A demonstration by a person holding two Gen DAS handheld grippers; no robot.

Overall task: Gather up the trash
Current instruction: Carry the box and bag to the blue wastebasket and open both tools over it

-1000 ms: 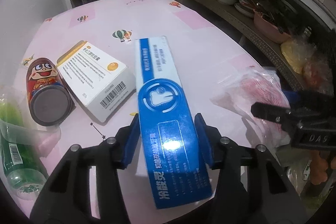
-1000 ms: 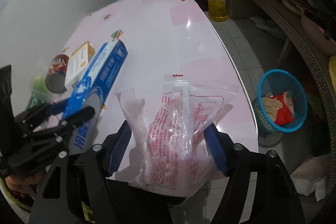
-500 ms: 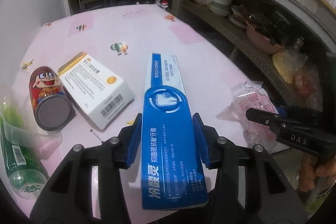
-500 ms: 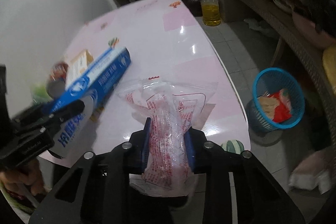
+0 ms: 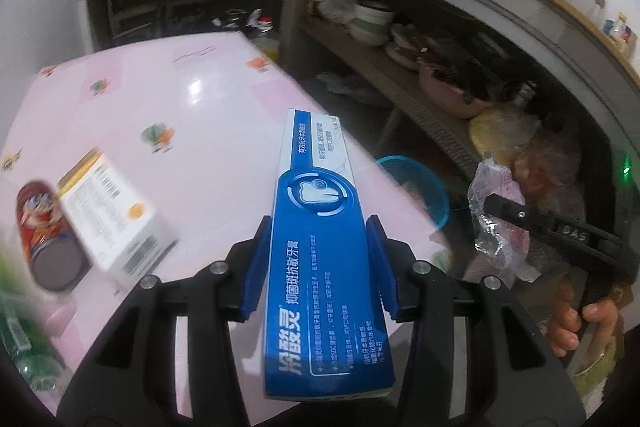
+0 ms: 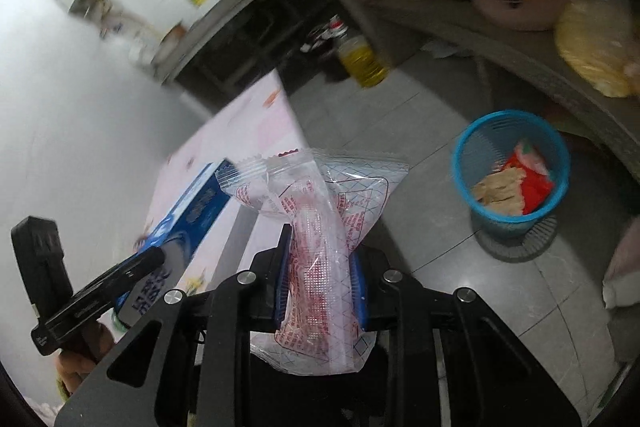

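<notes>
The left gripper (image 5: 318,263) points down and squeezes the blue toothpaste box (image 5: 320,267) above the pink table (image 5: 192,131). The right gripper (image 6: 320,283) pinches the crinkly plastic bag (image 6: 320,227), with the blue trash basket (image 6: 510,171) on the floor ahead.

**Items counted on and around the table**

Two cardboard boxes are seen: one blue toothpaste box (image 5: 320,239) and one white box (image 5: 116,219). One can (image 5: 44,235), one plastic wrapper (image 6: 324,239) and one blue basket (image 6: 516,179) are counted.
</notes>
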